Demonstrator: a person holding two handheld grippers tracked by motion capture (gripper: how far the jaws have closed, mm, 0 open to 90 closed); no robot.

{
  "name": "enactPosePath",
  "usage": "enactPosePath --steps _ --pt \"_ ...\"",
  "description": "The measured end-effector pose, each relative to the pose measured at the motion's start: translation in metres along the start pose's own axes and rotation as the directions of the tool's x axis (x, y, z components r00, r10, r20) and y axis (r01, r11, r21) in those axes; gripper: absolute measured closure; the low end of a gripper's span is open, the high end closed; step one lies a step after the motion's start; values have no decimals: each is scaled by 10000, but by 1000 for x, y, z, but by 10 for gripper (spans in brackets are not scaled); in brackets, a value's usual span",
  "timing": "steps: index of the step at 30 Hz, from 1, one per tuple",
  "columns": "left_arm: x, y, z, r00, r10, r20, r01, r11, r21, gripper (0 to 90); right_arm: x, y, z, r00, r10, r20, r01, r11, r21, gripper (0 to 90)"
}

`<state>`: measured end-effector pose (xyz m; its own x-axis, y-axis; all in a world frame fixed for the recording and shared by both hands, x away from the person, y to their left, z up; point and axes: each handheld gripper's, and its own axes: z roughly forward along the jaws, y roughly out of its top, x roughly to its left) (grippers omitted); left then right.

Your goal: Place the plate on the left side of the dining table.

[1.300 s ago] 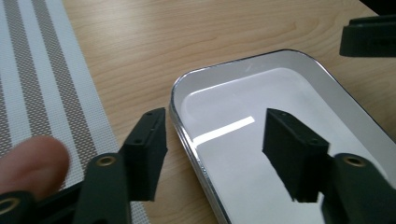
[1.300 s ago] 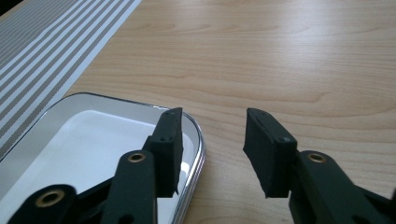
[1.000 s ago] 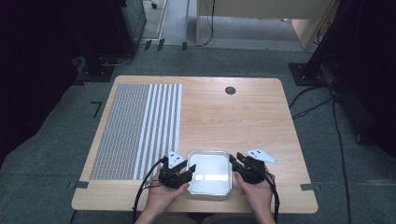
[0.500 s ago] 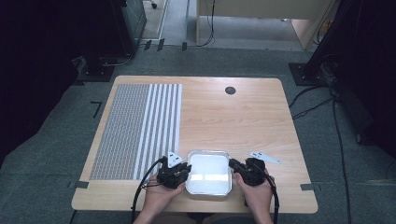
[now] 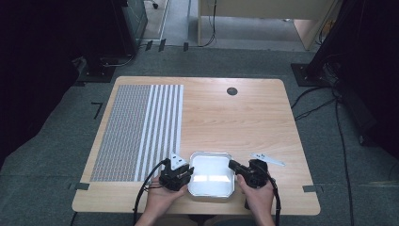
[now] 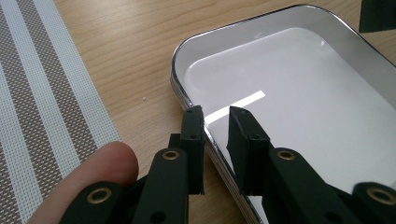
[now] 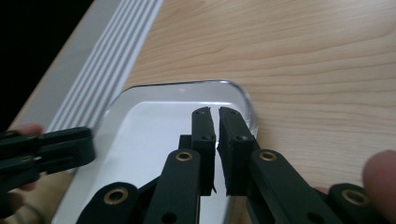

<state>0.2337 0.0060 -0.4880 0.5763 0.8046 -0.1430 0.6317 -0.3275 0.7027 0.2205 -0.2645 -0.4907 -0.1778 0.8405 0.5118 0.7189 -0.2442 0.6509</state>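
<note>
Pale wood-grain worktop [image 5: 226,122] with rounded corners, standing on grey carpet; dark furniture and trailing cables around it, a lighter doorway or panel beyond. Woven placemat [image 5: 141,129] over the left part, brown-and-white weave with plain white stripes along its inner side. Small dark round grommet [image 5: 232,91] near the far edge. Thin grey three-cornered plate [image 5: 267,159] lying flat near the right hand.

Shallow rectangular tray [image 5: 211,174] at the near edge, midway between the hands, just beside the placemat: white inside, shiny chrome rim, rounded corners, a bright strip of lamp glare across the bottom.

Left tool [image 6: 215,122] straddling the tray's left rim [image 6: 187,100], one jaw outside and one inside; jaws just closing, a narrow gap left, whether the pads press the rim cannot be told. Right tool [image 7: 218,112] at the tray's right edge, jaws drawn nearly together and clamped on the rim.

No brand, label or readable writing anywhere.
</note>
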Motion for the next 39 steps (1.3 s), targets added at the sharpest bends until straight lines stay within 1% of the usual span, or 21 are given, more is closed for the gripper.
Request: enactPosePath --steps 1,2,5,6,7,8,13,15,17,19,21,22,23,24,25,26,27,31,33,35,39 --pt "0 0 0 10000 0 0 0 10000 0 765 0 0 0 10000 0 0 0 10000 0 861" --pt "1 0 0 10000 -33 39 33 10000 13 766 -3 1 -1 9993 61 362 -55 9998 -172 861" --pt "2 0 0 10000 -50 49 50 10000 14 775 -8 2 -1 9981 165 597 -160 9998 -98 863" --pt "1 0 0 10000 -26 25 26 10000 2 777 -12 2 0 9983 410 419 -419 9989 193 862" --pt "1 0 0 10000 -26 25 26 10000 2 777 -12 2 0 9983 410 419 -419 9989 193 862" --pt "1 0 0 10000 -16 15 16 10000 -5 777 -12 2 2 9981 575 220 -584 9974 411 857" --pt "2 0 -1 10000 -23 6 23 10000 -19 777 -12 1 3 9977 643 201 -652 9967 477 860" --pt "1 0 -1 10000 -34 9 34 10000 -41 777 -14 3 0 9959 866 -262 -857 9958 331 860" --pt "0 0 0 10000 11 -10 -11 10000 -48 777 -14 4 -1 9946 961 -402 -949 9950 307 858" --pt "-1 -1 0 10000 55 -74 -56 9999 -84 779 -9 3 -1 9978 637 -168 -632 9975 307 845" --pt "-1 -1 0 9999 80 -87 -81 9999 -86 780 -8 2 0 9984 568 -48 -566 9978 339 837" --pt "-1 -1 -1 9999 92 -91 -93 9999 -100 780 -3 -2 3 9993 205 325 -218 9989 406 817" --pt "-1 -1 -1 9999 92 -91 -93 9999 -100 780 -3 -2 3 9993 205 325 -218 9989 406 817" --pt "-1 0 -1 9999 83 -88 -84 9999 -117 779 4 -5 6 9964 -374 760 352 9989 293 796" --pt "-1 0 -1 9999 83 -88 -84 9999 -117 779 4 -5 6 9964 -374 760 352 9989 293 796" --pt "-1 0 -1 9999 86 -91 -87 9999 -118 779 8 -7 6 9922 -669 1050 646 9976 253 803" --pt "-1 0 0 9999 139 -95 -140 9999 -99 778 13 -8 6 9825 -1083 1519 1066 9941 190 831" --pt "0 0 0 9999 156 -14 -156 9999 -59 756 15 -9 5 9802 -902 1765 905 9959 67 851" --pt "0 1 -1 9999 165 35 -165 9998 -89 744 14 -10 4 9811 -539 1860 568 9983 -100 883" --pt "2 2 -4 9997 180 142 -178 9997 -177 732 14 -10 3 9804 -504 1907 544 9984 -160 891" --pt "5 5 -9 9997 -25 252 36 9991 -424 714 14 -8 -2 9769 -267 2121 359 9986 -392 893"
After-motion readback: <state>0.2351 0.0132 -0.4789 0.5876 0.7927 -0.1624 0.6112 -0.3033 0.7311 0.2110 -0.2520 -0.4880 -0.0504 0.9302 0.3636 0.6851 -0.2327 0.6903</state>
